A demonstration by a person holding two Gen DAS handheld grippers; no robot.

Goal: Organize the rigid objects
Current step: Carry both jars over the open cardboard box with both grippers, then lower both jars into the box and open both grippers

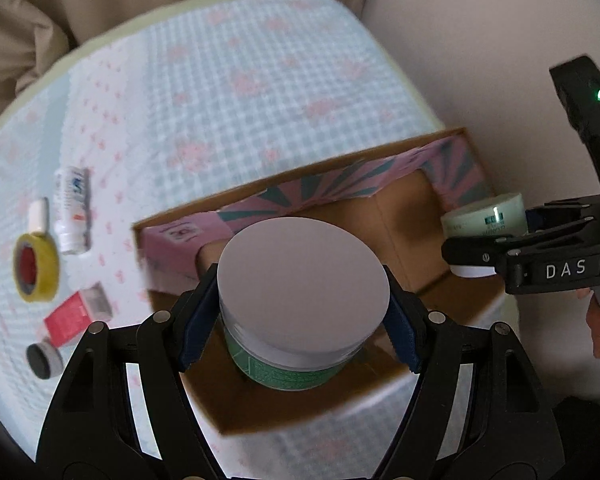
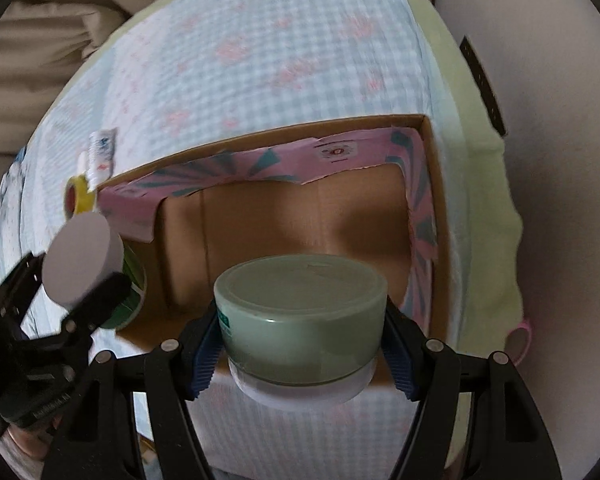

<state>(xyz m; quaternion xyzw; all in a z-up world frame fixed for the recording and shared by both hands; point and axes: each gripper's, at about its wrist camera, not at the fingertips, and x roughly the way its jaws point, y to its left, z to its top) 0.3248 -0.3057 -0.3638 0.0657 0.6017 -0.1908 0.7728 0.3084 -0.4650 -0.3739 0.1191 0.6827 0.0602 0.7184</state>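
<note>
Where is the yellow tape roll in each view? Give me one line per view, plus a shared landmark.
Left wrist: the tape roll lies at the far left on the checked cloth, below the white bottle.
Right wrist: the tape roll shows at the left, part hidden behind the cardboard box's left corner.
Shared landmark: the cardboard box with pink lining; the roll sits left of it in both.

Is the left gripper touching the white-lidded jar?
Touching. The left wrist view shows the left gripper with both blue pads pressed against the sides of the white-lidded jar.
</note>
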